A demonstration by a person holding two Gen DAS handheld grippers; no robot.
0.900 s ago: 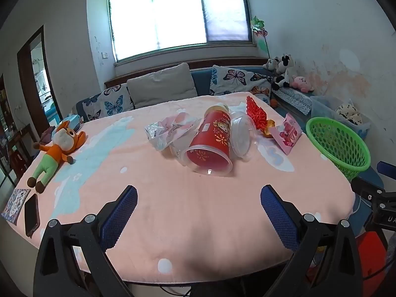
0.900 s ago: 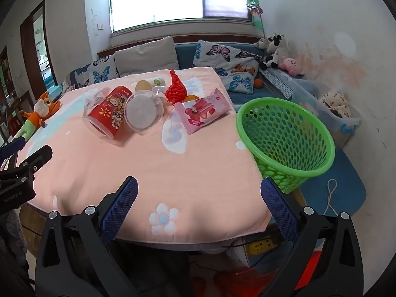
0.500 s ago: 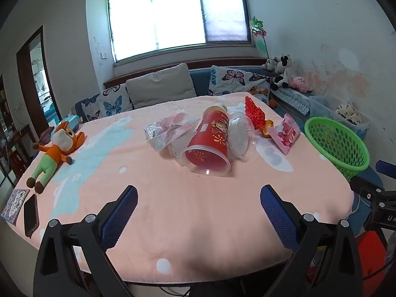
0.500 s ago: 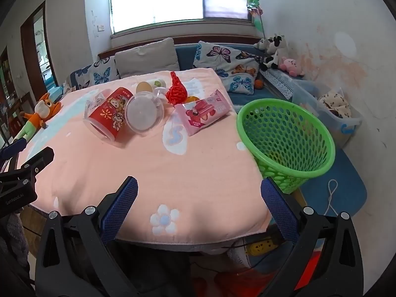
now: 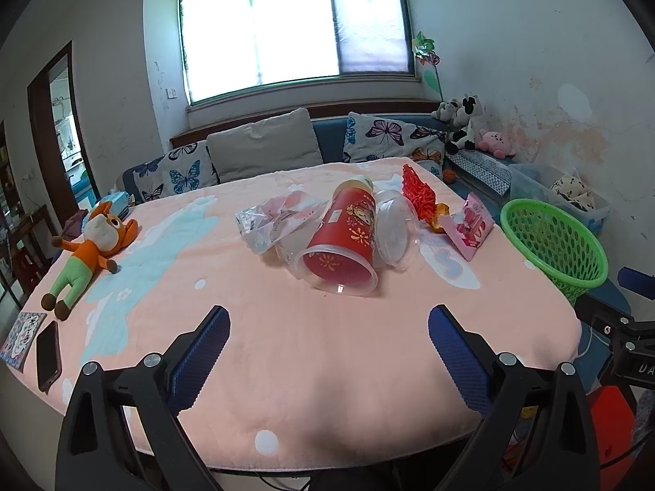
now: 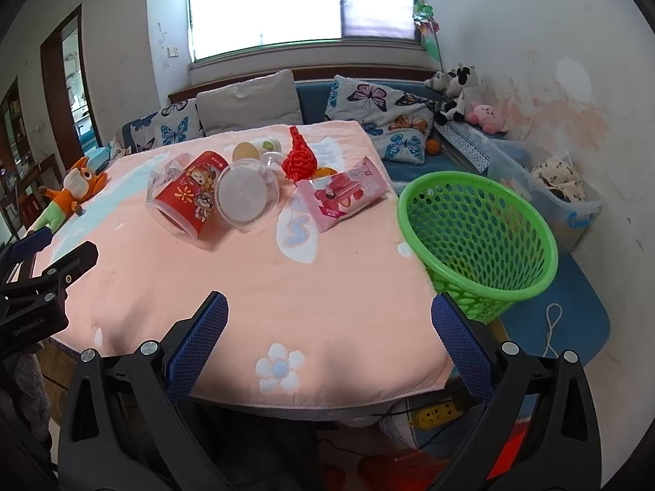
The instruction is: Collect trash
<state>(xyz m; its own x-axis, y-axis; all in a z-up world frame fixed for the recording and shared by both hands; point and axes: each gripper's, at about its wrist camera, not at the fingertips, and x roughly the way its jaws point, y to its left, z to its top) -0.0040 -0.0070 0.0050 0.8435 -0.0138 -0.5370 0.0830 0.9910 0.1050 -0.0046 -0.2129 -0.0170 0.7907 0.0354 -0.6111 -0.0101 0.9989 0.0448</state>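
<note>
Trash lies mid-table on the pink blanket (image 5: 327,360): a red cup (image 5: 344,241) on its side, a clear lid (image 5: 393,233), a crumpled clear wrapper (image 5: 274,221), a red net (image 5: 417,196) and a pink snack packet (image 5: 470,225). In the right wrist view they show as cup (image 6: 188,196), lid (image 6: 245,196), net (image 6: 299,159) and packet (image 6: 344,196). A green basket (image 6: 479,241) stands at the table's right edge, also in the left wrist view (image 5: 552,241). My left gripper (image 5: 327,352) and right gripper (image 6: 327,339) are open and empty near the front edge.
A plush fox (image 5: 90,245) and a black phone (image 5: 47,356) lie at the table's left side. A sofa with butterfly pillows (image 5: 266,151) stands behind the table. A clear storage bin (image 6: 548,188) sits behind the basket. A yellow power strip (image 6: 434,415) lies on the floor.
Both grippers have shifted slightly; the view of the table has barely changed. Nothing was taken hold of or let go.
</note>
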